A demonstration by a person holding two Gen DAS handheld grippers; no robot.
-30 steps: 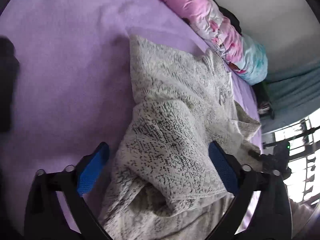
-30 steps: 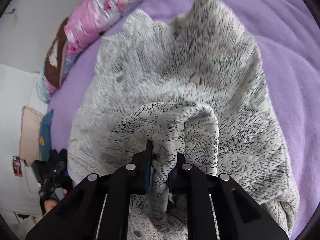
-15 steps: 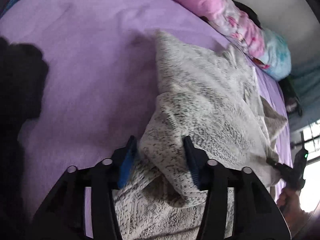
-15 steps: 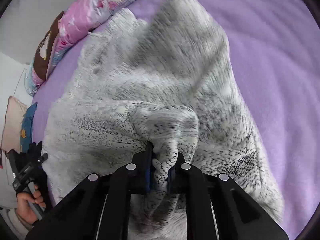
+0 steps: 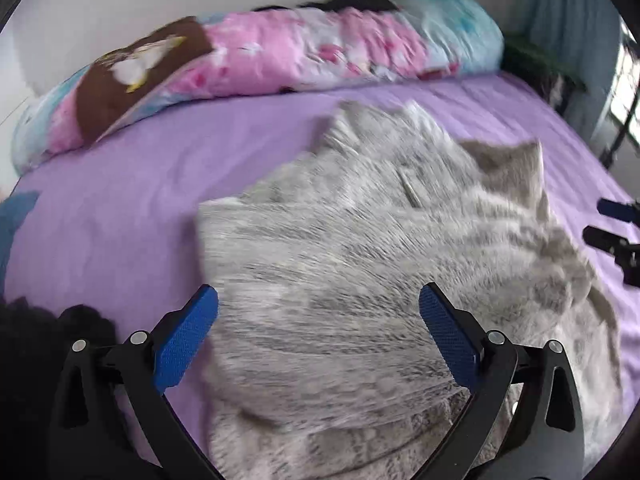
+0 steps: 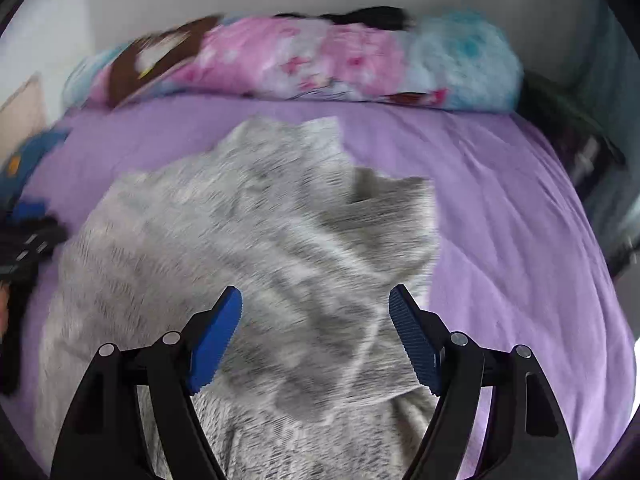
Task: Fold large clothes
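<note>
A large grey-and-white fuzzy garment (image 5: 360, 264) lies rumpled on the purple bed sheet (image 5: 120, 200), with a folded layer over its near part. My left gripper (image 5: 318, 312) hangs above its near left edge, jaws opening wide, blue pads free of the cloth. In the right wrist view the same garment (image 6: 260, 240) spreads below my right gripper (image 6: 316, 308), whose jaws are opening too, with nothing pinched between them. The right gripper's tips (image 5: 612, 224) show at the left wrist view's right edge. Both views are motion-blurred.
A long pink, blue and brown rolled quilt (image 5: 260, 64) lies along the bed's far side against a white wall. A dark item (image 5: 32, 344) lies at the near left. Blue fabric (image 6: 28, 160) lies at the bed's left edge. Bare purple sheet (image 6: 500, 220) stretches right of the garment.
Both grippers let go of the garment's folded part and opened. Both lifted away and rolled, so the quilt and wall now sit level across the top of each view.
</note>
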